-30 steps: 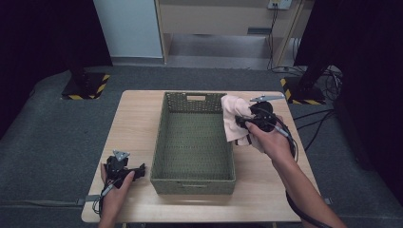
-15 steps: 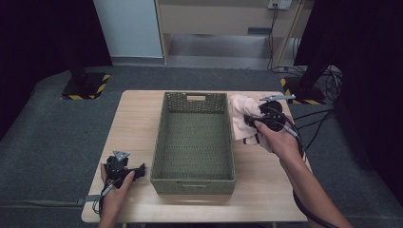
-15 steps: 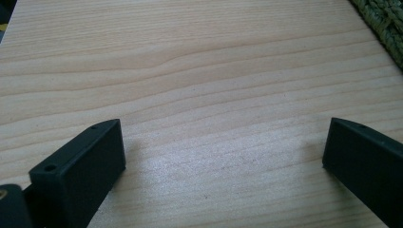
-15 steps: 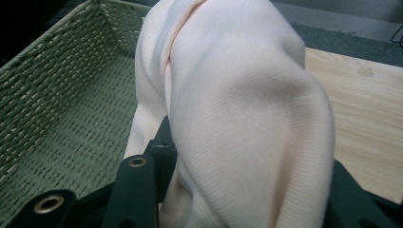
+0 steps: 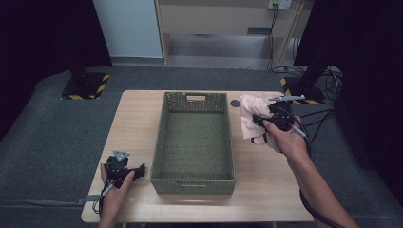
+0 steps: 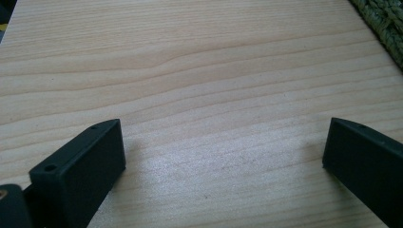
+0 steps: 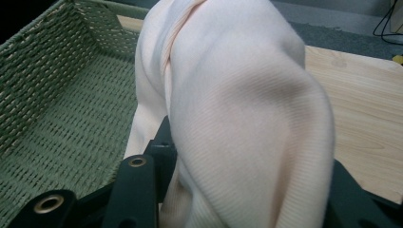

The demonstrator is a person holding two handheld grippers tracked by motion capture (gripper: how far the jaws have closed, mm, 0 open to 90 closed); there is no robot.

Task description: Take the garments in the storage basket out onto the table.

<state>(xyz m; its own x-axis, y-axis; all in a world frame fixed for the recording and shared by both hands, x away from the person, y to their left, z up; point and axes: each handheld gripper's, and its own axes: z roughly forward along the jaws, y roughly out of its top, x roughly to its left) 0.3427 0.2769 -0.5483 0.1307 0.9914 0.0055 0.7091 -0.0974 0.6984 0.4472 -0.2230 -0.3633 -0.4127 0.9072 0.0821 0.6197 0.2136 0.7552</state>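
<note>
A pale pink cloth (image 5: 250, 118) hangs bunched from my right gripper (image 5: 260, 124), just right of the green woven basket (image 5: 194, 176) and above the table. In the right gripper view the pink cloth (image 7: 237, 118) bulges between the two black jaws, which are shut on it, with the basket (image 7: 52, 118) down to the left. My left gripper (image 5: 138, 172) rests low on the table at the front left, beside the basket's near corner. Its jaws stand wide apart over bare wood, one fingertip (image 6: 83, 166) at the left, nothing between them.
The wooden table (image 5: 266, 190) has bare room to the right of and in front of the basket. A small dark round mark (image 5: 234, 103) lies near the basket's far right corner. Cables trail off the table's right side. Dark stands with striped bases stand on the floor behind.
My right gripper has carried the pink cloth from over the basket's right rim further right, out over the table. The left gripper has stayed put.
</note>
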